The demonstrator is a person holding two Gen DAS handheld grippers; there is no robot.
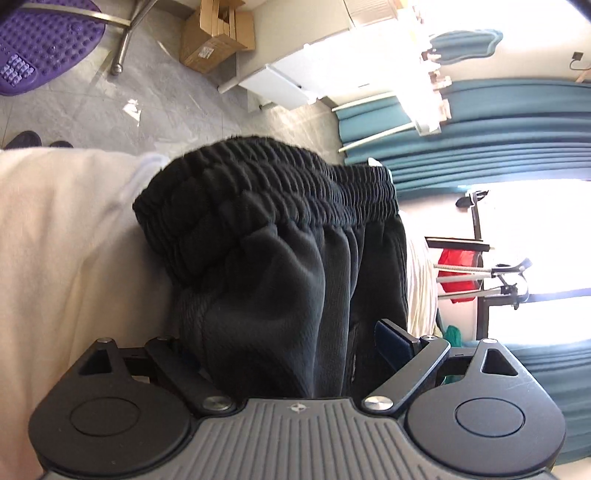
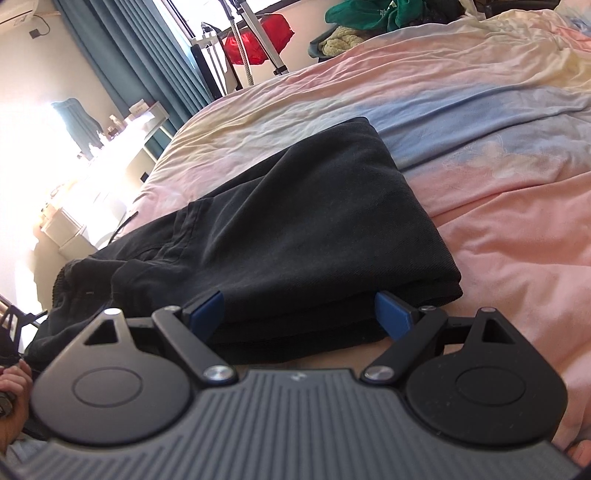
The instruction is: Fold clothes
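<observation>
Black sweatpants (image 2: pixel 295 221) lie folded in a thick stack on the bed. My right gripper (image 2: pixel 299 312) is open at the stack's near edge. Its blue pads (image 2: pixel 392 314) stand either side of a stretch of that edge, and the cloth runs on past the left pad. In the left wrist view the ribbed elastic waistband (image 1: pixel 280 184) of the sweatpants (image 1: pixel 280 288) bulges up close to the lens. My left gripper (image 1: pixel 284 341) is open with this bunched cloth filling the gap. Only its right blue pad (image 1: pixel 391 338) shows; cloth hides the other.
The bed sheet (image 2: pixel 480 155) is pastel pink, blue and cream and wrinkled. Green and yellow clothes (image 2: pixel 369 18) are piled at its far end beside a red bag (image 2: pixel 258 33). Teal curtains (image 1: pixel 498 122) and a white desk (image 1: pixel 291 81) are beyond. A hand (image 2: pixel 14 391) shows at lower left.
</observation>
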